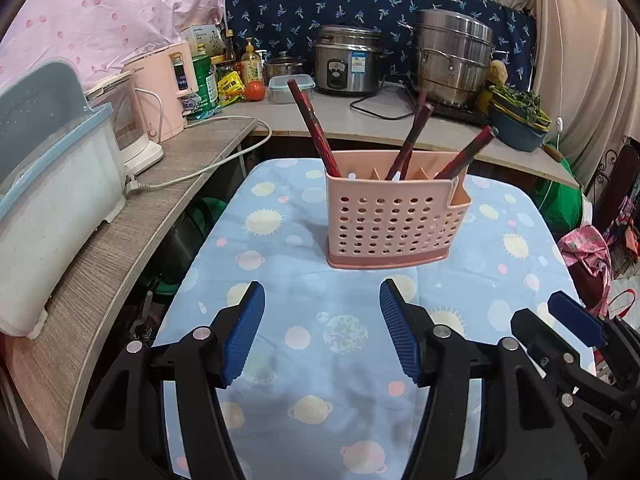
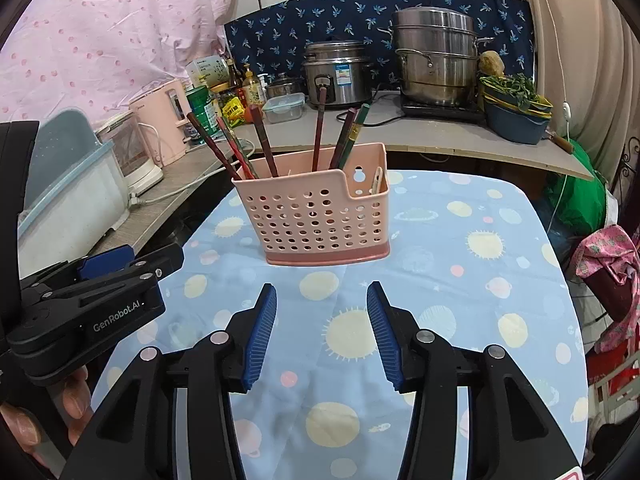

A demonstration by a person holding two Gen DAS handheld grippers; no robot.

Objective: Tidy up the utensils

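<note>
Looking down both wrist views, I judge the sorting close to finished — every utensil I can find is already standing in the pink holder [image 1: 394,216], and nothing loose lies on the planet-print tablecloth [image 1: 280,360] around it. Whether anything remains off-frame I cannot tell.

My left gripper [image 1: 322,332] hangs over the cloth short of the holder, jaws spread wide with nothing between the blue pads. My right gripper [image 2: 322,332] sits the same way — released, empty, well back from the holder. Each shows at the edge of the other's view, so the two are side by side.

The holder stands upright near the middle of the table, a perforated plastic caddy with a darker base tray and a notched lower pocket at one end. The dark red chopsticks [image 1: 310,128] lean in separate groups across its divided sections; the right view shows more of them, fanned out, with one greenish pair [image 2: 356,128] among the red. A pale flat piece rests in the small end pocket; I cannot make out what it is.

If anything is left, I would guess it is only tidying the lean of the sticks.
</note>
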